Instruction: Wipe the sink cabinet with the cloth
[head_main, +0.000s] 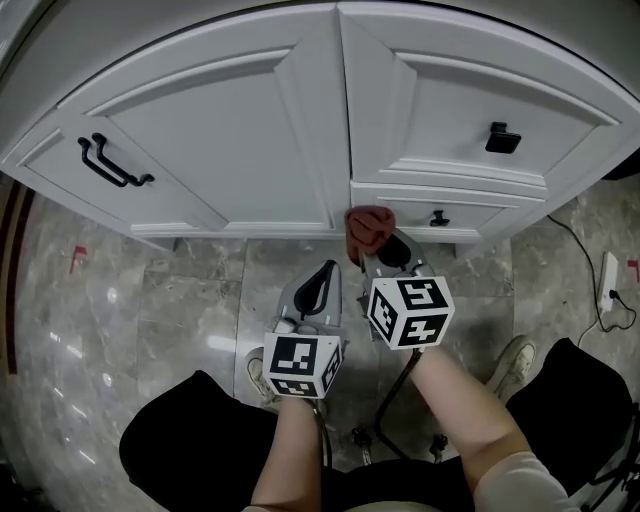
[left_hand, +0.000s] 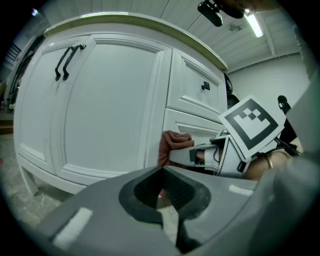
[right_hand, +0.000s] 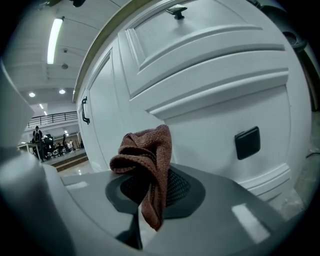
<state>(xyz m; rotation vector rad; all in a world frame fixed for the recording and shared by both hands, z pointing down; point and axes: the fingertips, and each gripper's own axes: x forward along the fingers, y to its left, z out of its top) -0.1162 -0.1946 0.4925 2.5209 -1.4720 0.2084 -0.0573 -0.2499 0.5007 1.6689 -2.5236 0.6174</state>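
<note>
A white sink cabinet (head_main: 240, 150) with panelled doors and drawers fills the top of the head view. My right gripper (head_main: 380, 250) is shut on a reddish-brown cloth (head_main: 366, 226), which is held against the bottom drawer front near the door's edge. In the right gripper view the cloth (right_hand: 147, 162) bunches up between the jaws, right in front of the cabinet (right_hand: 210, 95). My left gripper (head_main: 318, 292) hangs lower and to the left, shut and empty, away from the cabinet. From the left gripper view I see the cloth (left_hand: 172, 145) and the right gripper (left_hand: 210, 155) beside the door (left_hand: 100, 100).
Black handles: a bar pull (head_main: 112, 165) on the left door, a knob (head_main: 502, 137) on the upper drawer, a small knob (head_main: 438, 218) on the lower drawer. Grey marble floor (head_main: 120, 320) lies below. A power strip (head_main: 607, 280) with cable sits at right. The person's shoes (head_main: 510, 362) stand near.
</note>
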